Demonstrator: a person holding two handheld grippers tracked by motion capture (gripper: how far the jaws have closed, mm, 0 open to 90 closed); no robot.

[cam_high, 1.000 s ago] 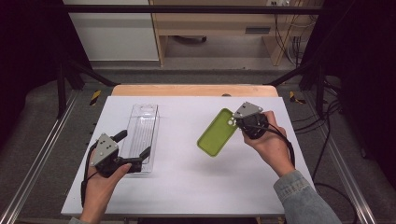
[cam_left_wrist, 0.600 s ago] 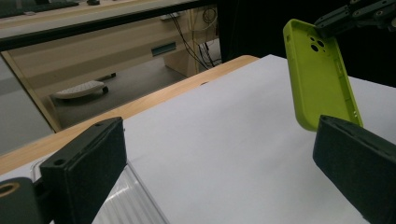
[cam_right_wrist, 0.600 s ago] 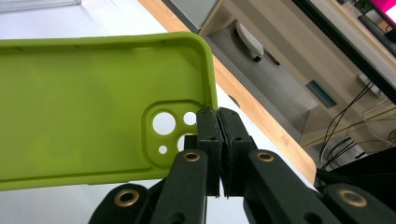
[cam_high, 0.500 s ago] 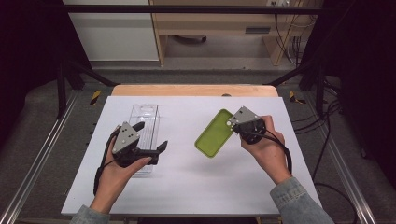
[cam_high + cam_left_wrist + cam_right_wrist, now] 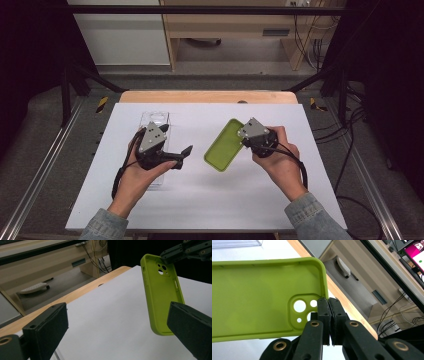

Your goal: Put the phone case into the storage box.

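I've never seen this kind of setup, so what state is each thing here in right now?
Green phone case: lifted off the table, pinched at its camera corner.
Right claw: shut on the case's edge.
Left claw: open, holding nothing.
Clear plastic box: lying flat on the table.

left gripper (image 5: 184, 152) shifted from lower left toward frame centre, off the clear plastic box (image 5: 154, 120), green phone case (image 5: 225, 145) and right gripper (image 5: 242, 136) drifted slightly left
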